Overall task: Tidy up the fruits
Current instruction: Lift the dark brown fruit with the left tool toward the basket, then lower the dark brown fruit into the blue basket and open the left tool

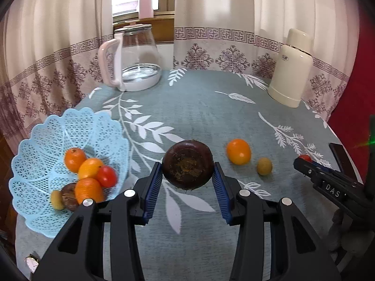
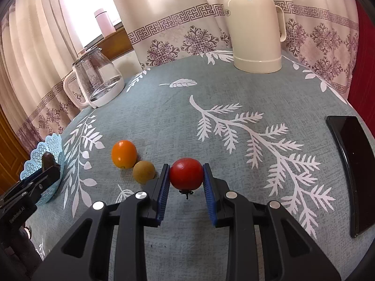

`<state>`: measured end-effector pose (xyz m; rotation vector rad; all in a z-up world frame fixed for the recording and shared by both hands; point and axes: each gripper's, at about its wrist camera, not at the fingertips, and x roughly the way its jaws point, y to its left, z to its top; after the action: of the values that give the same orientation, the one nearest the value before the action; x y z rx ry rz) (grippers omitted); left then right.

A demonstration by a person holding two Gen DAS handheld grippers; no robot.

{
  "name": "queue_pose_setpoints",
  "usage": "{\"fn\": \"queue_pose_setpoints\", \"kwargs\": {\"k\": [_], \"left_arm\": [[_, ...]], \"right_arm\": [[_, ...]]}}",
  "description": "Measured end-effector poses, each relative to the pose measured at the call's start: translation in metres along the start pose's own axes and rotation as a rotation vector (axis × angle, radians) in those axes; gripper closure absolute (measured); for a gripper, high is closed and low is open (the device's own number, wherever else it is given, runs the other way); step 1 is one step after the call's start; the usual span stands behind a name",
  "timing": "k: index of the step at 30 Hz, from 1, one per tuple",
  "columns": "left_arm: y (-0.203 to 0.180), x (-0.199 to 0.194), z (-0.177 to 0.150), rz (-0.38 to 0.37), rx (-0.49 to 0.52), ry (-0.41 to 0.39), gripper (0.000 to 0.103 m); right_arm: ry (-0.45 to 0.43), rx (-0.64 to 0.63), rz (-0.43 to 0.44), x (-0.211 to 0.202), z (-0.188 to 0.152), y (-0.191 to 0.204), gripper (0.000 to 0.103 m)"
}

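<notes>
Holding a dark fruit (image 1: 187, 165) in our left gripper (image 1: 187, 178) near the basket (image 1: 42, 140), and a tomato (image 2: 186, 173) pinched in the right gripper (image 2: 186, 178), we risk bruising either by squeezing.

Round table (image 2: 234, 89) with a teal leaf-print cloth: glass kettle (image 1: 134, 58), cream thermos (image 2: 254, 30), blue mesh basket (image 1: 35, 159), black phone (image 2: 351, 168), loose orange (image 2: 124, 153) and small brownish fruit (image 2: 144, 172).

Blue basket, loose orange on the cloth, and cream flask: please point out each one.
blue basket (image 1: 42, 138), left wrist view, on its bare lattice wall.
loose orange (image 1: 238, 151), left wrist view, on the middle of its peel.
cream flask (image 2: 254, 35), right wrist view, on its body.
</notes>
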<state>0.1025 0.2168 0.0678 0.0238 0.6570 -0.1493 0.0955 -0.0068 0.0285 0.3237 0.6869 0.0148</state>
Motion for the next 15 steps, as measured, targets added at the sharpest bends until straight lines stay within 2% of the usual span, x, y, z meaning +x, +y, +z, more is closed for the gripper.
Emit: {"fn": "queue_pose_setpoints", "kwargs": {"k": [15], "left_arm": [[0.047,-0.018,0.002,0.095,-0.086,-0.032,0.058]], "right_arm": [[-0.001,-0.005,0.000,-0.001,-0.001,0.001,0.075]]}}
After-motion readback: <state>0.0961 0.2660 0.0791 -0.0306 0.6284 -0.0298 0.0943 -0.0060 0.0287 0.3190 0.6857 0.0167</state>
